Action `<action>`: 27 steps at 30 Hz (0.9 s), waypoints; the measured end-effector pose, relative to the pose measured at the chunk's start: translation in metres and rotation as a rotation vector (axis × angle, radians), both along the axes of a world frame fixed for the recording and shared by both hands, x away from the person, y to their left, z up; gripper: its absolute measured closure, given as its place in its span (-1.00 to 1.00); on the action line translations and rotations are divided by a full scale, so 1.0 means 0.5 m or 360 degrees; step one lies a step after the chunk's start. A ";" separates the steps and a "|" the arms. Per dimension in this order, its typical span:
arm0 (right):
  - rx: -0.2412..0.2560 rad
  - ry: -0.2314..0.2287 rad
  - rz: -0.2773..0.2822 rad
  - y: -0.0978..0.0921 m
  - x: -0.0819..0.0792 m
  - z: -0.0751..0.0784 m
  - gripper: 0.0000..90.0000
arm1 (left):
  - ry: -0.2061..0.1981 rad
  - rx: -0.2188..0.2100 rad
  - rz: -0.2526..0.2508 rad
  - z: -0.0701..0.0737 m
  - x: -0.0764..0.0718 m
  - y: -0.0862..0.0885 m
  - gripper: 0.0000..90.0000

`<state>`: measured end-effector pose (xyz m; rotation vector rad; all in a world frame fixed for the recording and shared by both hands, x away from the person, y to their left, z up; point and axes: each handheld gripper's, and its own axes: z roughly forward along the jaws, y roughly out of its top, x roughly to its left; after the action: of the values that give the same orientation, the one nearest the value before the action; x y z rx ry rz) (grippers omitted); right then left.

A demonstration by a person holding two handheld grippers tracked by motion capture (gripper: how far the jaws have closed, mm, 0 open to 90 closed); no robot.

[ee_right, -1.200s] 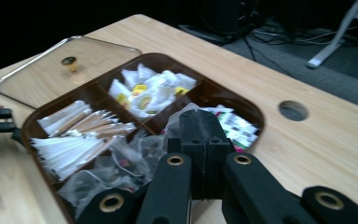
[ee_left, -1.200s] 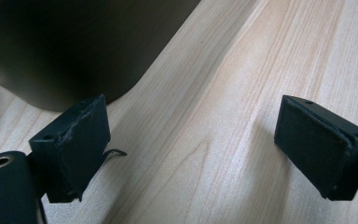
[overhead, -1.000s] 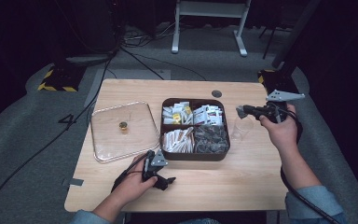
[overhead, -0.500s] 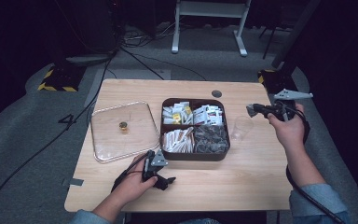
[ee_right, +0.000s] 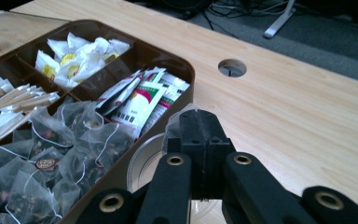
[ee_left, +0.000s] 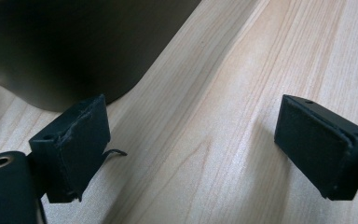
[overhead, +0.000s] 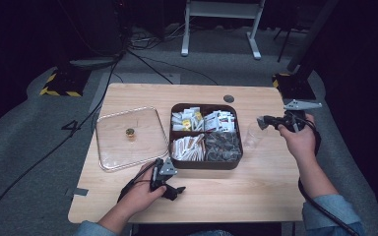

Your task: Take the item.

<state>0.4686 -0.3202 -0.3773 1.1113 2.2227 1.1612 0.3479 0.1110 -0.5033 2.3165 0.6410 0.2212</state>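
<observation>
Right gripper (overhead: 262,122): jaws closed, nothing held, raised over clear cup (overhead: 252,135) standing just beside brown tray (overhead: 206,165); cup below and ahead of jaws, likely being approached. Left gripper (overhead: 176,189): jaws spread wide, rested on table (overhead: 256,191) before tray, parked idle.

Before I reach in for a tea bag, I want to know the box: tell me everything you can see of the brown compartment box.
The brown box is a dark, rounded-corner square tray, seemingly plastic, lying flat and lidless mid-table. Dividers split it into four compartments: white-and-yellow sachets far left, printed packets far right, pale paper sticks near left, mesh tea bags near right. A clear lid lies beside it on the left, a clear cup at its right.
</observation>
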 end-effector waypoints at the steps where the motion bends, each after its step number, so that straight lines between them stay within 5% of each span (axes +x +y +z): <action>1: -0.0006 0.0003 0.0004 0.001 0.001 -0.005 1.00 | 0.0000 0.0000 0.0000 0.000 0.000 0.000 -0.76; 25: -0.0084 0.0105 0.0031 0.021 0.004 -0.060 1.00 | 0.0000 0.0001 0.0000 0.000 0.000 0.000 -0.76; 27: -0.0060 0.0112 0.0029 0.021 0.004 -0.060 0.83 | 0.0000 0.0001 0.0000 0.000 0.000 0.000 -0.76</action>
<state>0.4705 -0.3097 -0.4075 1.1353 2.3026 1.0985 0.3479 0.1110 -0.5033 2.3170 0.6408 0.2213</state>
